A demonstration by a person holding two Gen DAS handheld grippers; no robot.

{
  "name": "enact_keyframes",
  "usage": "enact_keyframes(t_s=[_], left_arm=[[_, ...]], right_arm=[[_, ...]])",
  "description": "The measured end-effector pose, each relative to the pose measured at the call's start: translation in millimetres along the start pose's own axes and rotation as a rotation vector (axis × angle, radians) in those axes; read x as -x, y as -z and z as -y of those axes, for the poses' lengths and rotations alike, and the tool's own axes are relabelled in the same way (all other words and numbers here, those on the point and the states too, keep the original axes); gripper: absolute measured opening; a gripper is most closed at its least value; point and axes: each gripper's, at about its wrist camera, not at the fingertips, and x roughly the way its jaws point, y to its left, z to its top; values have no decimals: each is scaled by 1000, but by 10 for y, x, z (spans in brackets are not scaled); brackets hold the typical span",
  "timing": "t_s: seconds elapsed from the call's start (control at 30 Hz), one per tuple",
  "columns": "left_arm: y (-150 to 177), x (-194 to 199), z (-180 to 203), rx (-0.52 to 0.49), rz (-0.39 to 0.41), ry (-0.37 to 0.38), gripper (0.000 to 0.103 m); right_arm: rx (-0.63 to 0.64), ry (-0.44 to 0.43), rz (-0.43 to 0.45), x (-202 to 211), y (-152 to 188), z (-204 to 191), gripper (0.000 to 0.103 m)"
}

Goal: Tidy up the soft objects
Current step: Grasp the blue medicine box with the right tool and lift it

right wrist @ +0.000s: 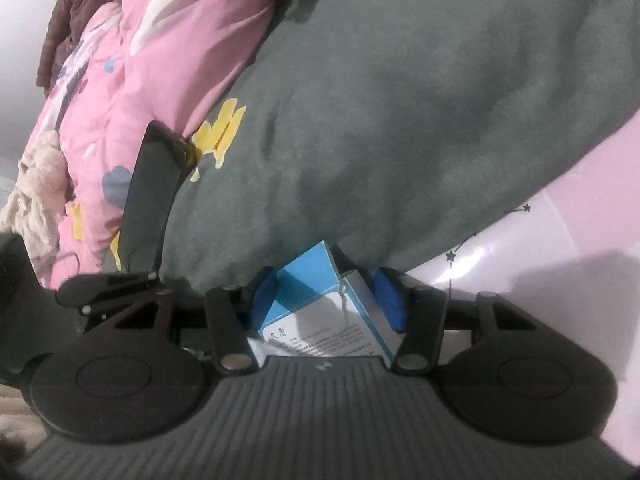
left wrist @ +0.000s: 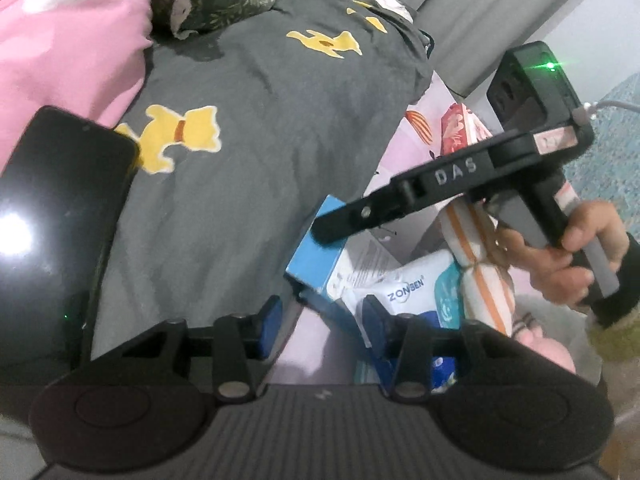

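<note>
Blue pads of the right gripper (right wrist: 326,300) are sitting on either side of a blue-and-white box (right wrist: 320,304), and both pads are pressing against its sides, so the gripper is clamping on the box. That box is lying at the edge of a grey blanket (right wrist: 400,120) printed with yellow dogs, where the blanket is meeting a pale pink sheet (right wrist: 560,280) with small star marks. From the left wrist view, the same box (left wrist: 316,256) is showing its blue end, with the right gripper's black finger crossing over it and a hand (left wrist: 560,256) wrapping around the grey handle. Beside the box, a white ZONSEN packet (left wrist: 412,292) and a rolled orange-striped towel (left wrist: 480,280) are lying close together on the sheet. The left gripper (left wrist: 320,324) is hanging just above these things with its jaws apart, nothing pressed between the pads. A black phone (left wrist: 60,208) is standing on the left gripper's mount. A pink quilt (right wrist: 160,60) is bunching up beyond the blanket.
</note>
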Motion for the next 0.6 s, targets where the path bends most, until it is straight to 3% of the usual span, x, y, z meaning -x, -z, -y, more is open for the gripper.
enact_keyframes(t_s=[0.13,0.27,0.6], left_arm=[[94,127,60,-72,35,-42,45],[155,24,150,-141,-5,-100,45],[107,-373,267,-166,-40,-121,40]], right_arm=[[-13,-14,30,54,36,75,54],[-25,-23,49,75,61,139,54],[20,-4,54,56,104,61,50]])
